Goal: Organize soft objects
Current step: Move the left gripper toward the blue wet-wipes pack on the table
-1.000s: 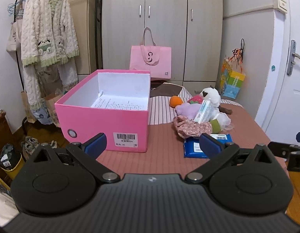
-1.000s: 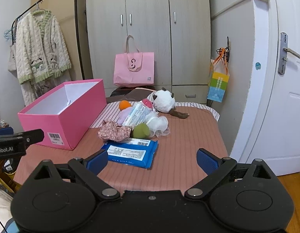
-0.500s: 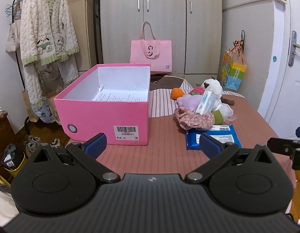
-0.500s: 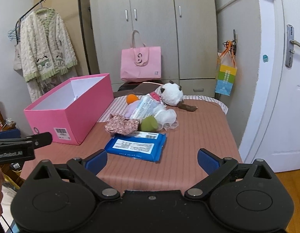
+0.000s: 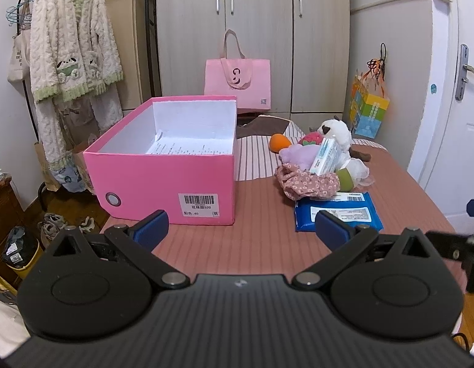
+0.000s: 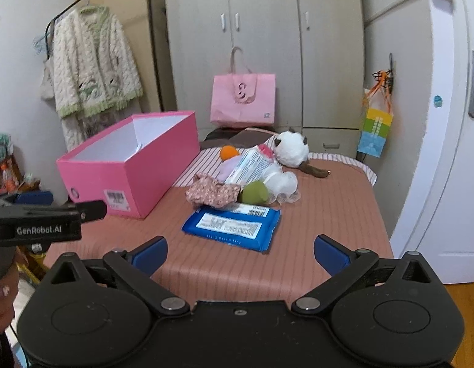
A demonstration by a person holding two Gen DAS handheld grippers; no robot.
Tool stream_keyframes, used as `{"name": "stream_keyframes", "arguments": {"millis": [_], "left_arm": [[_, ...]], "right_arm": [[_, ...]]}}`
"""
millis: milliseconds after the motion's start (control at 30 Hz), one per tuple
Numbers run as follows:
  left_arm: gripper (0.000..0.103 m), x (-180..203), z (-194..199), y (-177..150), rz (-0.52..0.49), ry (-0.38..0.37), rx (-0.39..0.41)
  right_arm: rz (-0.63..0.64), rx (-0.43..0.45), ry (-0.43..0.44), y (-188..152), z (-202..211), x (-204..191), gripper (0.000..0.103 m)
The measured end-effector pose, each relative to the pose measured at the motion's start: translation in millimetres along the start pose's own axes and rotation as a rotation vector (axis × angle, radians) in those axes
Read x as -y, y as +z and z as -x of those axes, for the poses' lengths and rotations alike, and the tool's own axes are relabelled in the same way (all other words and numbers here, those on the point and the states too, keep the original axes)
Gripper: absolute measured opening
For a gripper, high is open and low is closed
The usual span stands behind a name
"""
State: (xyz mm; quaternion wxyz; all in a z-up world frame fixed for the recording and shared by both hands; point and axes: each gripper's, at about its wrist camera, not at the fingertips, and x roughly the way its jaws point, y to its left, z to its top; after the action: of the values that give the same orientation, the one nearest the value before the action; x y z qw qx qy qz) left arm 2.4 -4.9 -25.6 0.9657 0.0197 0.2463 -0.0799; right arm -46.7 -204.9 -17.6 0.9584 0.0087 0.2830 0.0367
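Both tongs spread, empty: left gripper (image 5: 240,225), right gripper (image 6: 240,251). Soft pile (image 6: 246,178) beside pink box (image 6: 129,165); wipes pack (image 6: 232,225) nearest. Pinch its edge squarely, lift clear.

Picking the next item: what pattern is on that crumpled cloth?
Small floral print on pink cloth; clearest in left wrist view.

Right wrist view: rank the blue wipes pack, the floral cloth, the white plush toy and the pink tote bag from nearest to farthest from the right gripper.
From the right gripper, jaws open:
1. Blue wipes pack, flat on the bed just ahead.
2. Floral cloth, behind the pack, slightly left.
3. White plush toy, at the back of the pile, right.
4. Pink tote bag, against the wardrobe.
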Motion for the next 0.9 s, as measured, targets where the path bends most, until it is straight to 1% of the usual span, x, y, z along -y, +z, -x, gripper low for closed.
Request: {"name": "stream_keyframes", "arguments": {"millis": [67, 200, 300, 400, 467, 567, 833, 900], "left_arm": [[0.103, -0.4, 0.5, -0.5, 0.000, -0.002, 0.001], [0.103, -3.1, 1.3, 0.2, 0.020, 0.003, 0.009], [0.103, -6.1, 1.7, 0.7, 0.033, 0.007, 0.009], [0.103, -7.2, 1.4, 0.6, 0.038, 0.005, 0.008], [0.103, -7.5, -0.2, 2.2, 0.046, -0.011, 0.000], [0.103, -8.6, -0.8, 4.9, 0.066, -0.042, -0.007], [0.103, 1.4, 2.0, 14.5, 0.033, -0.097, -0.001], [0.103, 3.7, 1.0, 19.0, 0.017, -0.108, 0.006]], "right_arm": [[0.019, -0.010, 0.011, -0.7, -0.2, -1.1, 0.103], [-0.024, 0.004, 0.044, -0.7, 3.6, 4.0, 0.103], [-0.017, 0.016, 0.046, -1.5, 6.3, 3.7, 0.103], [0.014, 0.019, 0.029, -2.9, 7.7, -0.6, 0.103], [0.043, 0.012, 0.024, -3.9, 7.3, -5.5, 0.103], [0.061, 0.003, 0.043, -3.8, 5.4, -11.3, 0.103], [0.060, 0.028, 0.072, 11.1, -1.5, -16.5, 0.103], [0.067, 0.037, 0.111, 13.8, -4.4, -14.6, 0.103]]}}
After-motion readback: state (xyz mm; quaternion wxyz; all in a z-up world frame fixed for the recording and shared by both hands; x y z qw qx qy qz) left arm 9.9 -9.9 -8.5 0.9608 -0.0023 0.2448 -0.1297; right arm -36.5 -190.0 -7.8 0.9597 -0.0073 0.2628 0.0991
